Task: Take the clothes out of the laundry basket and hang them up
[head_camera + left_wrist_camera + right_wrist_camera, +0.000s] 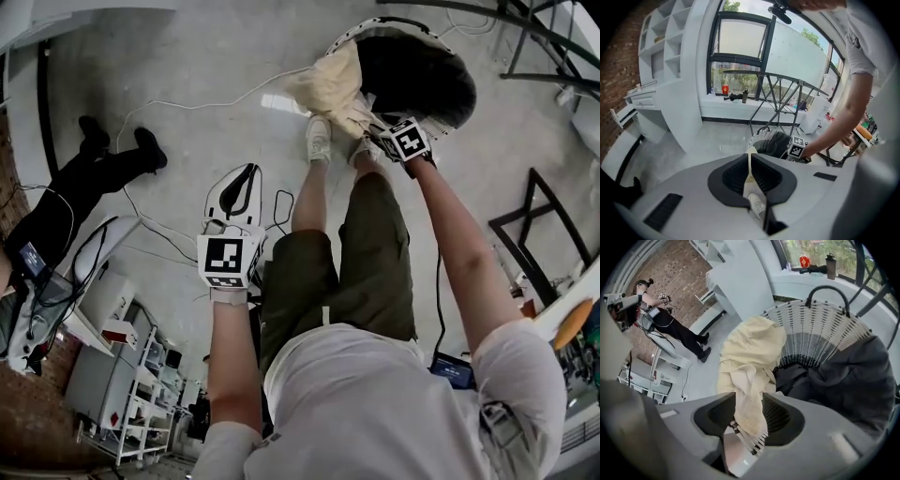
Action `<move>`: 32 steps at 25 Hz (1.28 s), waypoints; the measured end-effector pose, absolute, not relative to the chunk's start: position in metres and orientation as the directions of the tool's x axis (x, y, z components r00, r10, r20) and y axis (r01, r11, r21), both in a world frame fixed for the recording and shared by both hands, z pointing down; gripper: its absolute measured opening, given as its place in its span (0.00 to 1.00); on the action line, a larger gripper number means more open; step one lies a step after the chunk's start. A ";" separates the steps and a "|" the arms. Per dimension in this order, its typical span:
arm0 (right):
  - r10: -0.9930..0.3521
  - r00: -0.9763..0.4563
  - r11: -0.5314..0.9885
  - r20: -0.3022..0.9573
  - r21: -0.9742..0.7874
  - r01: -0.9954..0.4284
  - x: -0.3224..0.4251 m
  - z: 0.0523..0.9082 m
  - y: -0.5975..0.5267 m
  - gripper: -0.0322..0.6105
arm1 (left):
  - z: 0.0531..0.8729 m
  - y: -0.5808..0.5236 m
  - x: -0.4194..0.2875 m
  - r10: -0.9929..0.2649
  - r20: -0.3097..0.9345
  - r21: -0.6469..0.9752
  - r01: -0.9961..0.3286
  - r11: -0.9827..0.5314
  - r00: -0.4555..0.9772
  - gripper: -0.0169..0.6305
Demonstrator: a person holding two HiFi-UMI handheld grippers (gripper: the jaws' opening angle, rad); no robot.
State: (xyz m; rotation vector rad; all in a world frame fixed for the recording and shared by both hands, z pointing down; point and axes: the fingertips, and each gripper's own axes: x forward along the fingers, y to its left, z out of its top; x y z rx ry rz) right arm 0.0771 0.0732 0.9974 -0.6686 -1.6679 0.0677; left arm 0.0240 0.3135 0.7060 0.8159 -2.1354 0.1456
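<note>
Centrally, a cream garment (pixel 750 357) lay draped over the rim of the white slatted laundry basket (pixel 820 329), most of it hanging down the outside toward the floor (pixel 206 56). Dark clothes (pixel 853 380) filled the basket behind it.

The right tongs (pixel 747 404) were spread on either side of a fold of the garment, just above the basket rim. The ribbed pad on one side stood clear of the cloth, so nothing was pinched.

The left tongs (pixel 750 161) were pressed together and empty, held well apart from the basket beside the person's left leg.

The person stood on the grey floor with a pale shoe (pixel 319 139) just beside the basket.

A second person (pixel 84 178) in dark clothing was farther off to the left, on the same floor.

A metal rack (pixel 783 93) stood before the window, beyond the basket, in the left gripper view.
</note>
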 end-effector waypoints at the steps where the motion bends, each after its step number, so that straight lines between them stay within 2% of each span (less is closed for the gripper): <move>1: 0.453 -0.036 0.832 0.891 -0.407 0.378 0.081 1.007 0.073 0.30 | 0.709 0.315 0.026 -0.501 0.741 0.172 -0.595 0.785 -0.447 0.03; 6: 0.421 0.055 0.836 0.906 -0.410 0.365 0.098 1.038 0.073 0.30 | 0.724 0.319 0.037 -0.493 0.756 0.180 -0.588 0.789 -0.431 0.03; 8: 0.405 0.071 0.834 0.912 -0.400 0.380 0.103 1.037 0.076 0.22 | 0.723 0.323 0.039 -0.494 0.754 0.181 -0.586 0.790 -0.433 0.03; 9: 0.402 0.069 0.831 0.913 -0.395 0.390 0.104 1.033 0.078 0.11 | 0.722 0.324 0.041 -0.499 0.750 0.186 -0.586 0.789 -0.434 0.03; 10: 0.407 0.059 0.829 0.911 -0.396 0.396 0.104 1.029 0.080 0.08 | 0.723 0.324 0.043 -0.506 0.746 0.193 -0.585 0.787 -0.434 0.03; 17: 0.459 -0.129 0.837 0.879 -0.379 0.394 0.079 0.963 0.077 0.07 | 0.715 0.311 0.051 -0.533 0.716 0.203 -0.595 0.777 -0.452 0.03; 24: 0.479 -0.270 0.854 0.836 -0.371 0.365 0.025 0.880 0.079 0.07 | 0.690 0.306 0.023 -0.573 0.688 0.216 -0.628 0.748 -0.446 0.03; 32: 0.507 -0.441 0.854 0.741 -0.361 0.374 0.009 0.754 0.100 0.07 | 0.645 0.306 0.026 -0.614 0.652 0.210 -0.673 0.709 -0.444 0.03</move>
